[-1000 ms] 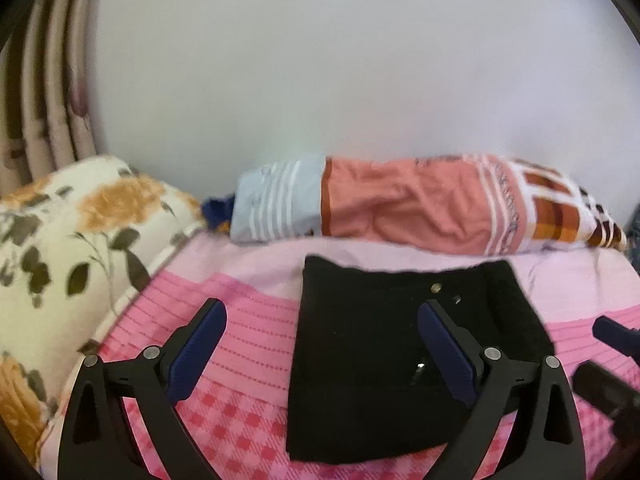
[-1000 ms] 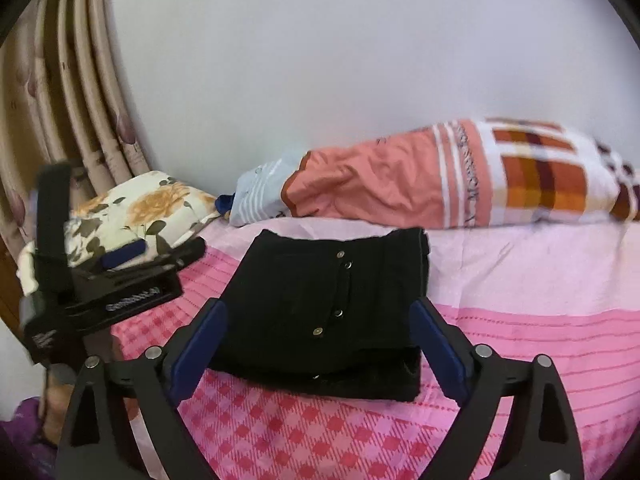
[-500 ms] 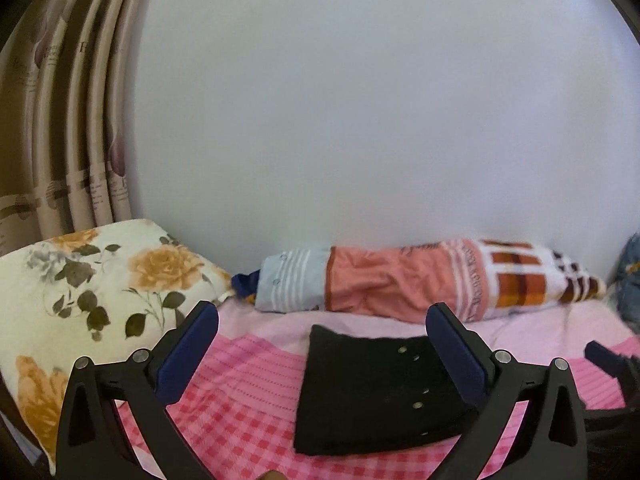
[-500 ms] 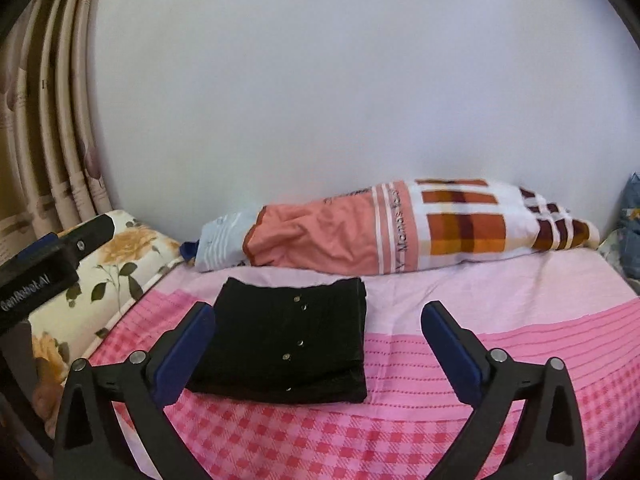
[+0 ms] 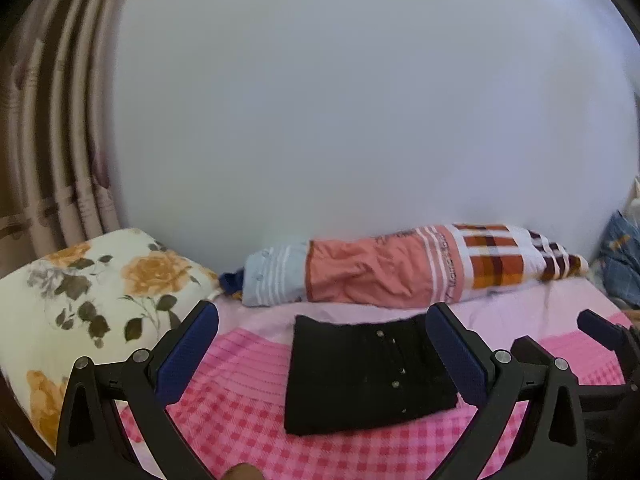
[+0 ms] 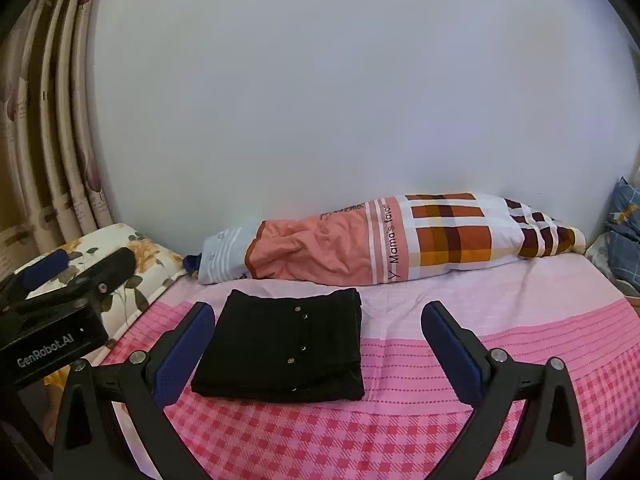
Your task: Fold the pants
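The black pants [image 5: 360, 372] lie folded into a compact rectangle on the pink checked bedsheet [image 5: 240, 412], with a row of metal snaps showing on top. They also show in the right wrist view [image 6: 284, 348]. My left gripper [image 5: 322, 356] is open and empty, held back from and above the pants. My right gripper [image 6: 318, 354] is open and empty, also back from the pants, which sit toward its left finger. The left gripper's body [image 6: 52, 320] shows at the left of the right wrist view.
A rolled peach and plaid blanket [image 6: 384, 240] lies along the white wall behind the pants. A floral pillow [image 5: 88, 304] sits at the left by the curtains [image 6: 52, 140]. Blue cloth [image 6: 624, 224] lies at the far right.
Both grippers have pulled back and up from the folded pants, which now look smaller and farther away. The pants have not moved.
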Motion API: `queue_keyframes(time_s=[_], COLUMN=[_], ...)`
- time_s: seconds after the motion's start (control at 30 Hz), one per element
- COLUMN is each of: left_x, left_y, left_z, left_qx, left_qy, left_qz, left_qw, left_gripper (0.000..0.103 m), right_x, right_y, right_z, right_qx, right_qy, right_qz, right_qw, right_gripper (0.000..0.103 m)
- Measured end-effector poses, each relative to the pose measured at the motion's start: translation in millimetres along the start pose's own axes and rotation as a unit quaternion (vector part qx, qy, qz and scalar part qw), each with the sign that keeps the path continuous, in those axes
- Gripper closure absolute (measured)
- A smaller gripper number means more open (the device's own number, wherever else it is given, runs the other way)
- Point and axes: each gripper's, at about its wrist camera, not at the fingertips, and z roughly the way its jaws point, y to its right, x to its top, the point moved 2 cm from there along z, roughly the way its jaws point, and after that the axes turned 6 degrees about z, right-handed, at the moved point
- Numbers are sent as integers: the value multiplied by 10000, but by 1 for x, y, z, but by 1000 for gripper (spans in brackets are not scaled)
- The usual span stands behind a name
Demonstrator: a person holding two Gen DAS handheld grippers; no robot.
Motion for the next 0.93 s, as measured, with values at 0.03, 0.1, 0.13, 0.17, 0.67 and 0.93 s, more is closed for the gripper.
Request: queue_keyframes(time_s=[0.03,0.1,0.13,0.17,0.67,0.93], left_x=[0,1,2,3,-9,-14], left_y=[-1,0,1,2,-9,-13], left_z=[-4,-12,-14,-14,8,13], left_qx=[43,109,137,135,-163,-144], left_qy=[102,276,271,225,-433,-589], left_qz=[-5,34,86,138,-271,-421], left_qw=[9999,9996,9995,9996,9986,9973], left_gripper=[0,0,0,0,0,0], right_x=[0,1,1,1,-6,-9], right_y=[-1,-1,-2,-3,-2,-3], right_z=[-2,-4,-5,-6,-4,0], right_qx=[-26,20,37,39,73,65], right_qy=[5,14,8,-3,-207,-269], right_qz=[-20,-7,-6,-18,53,11], right_qw=[10000,10000,10000,10000,9997,9996], right_gripper=[1,1,1,1,1,1])
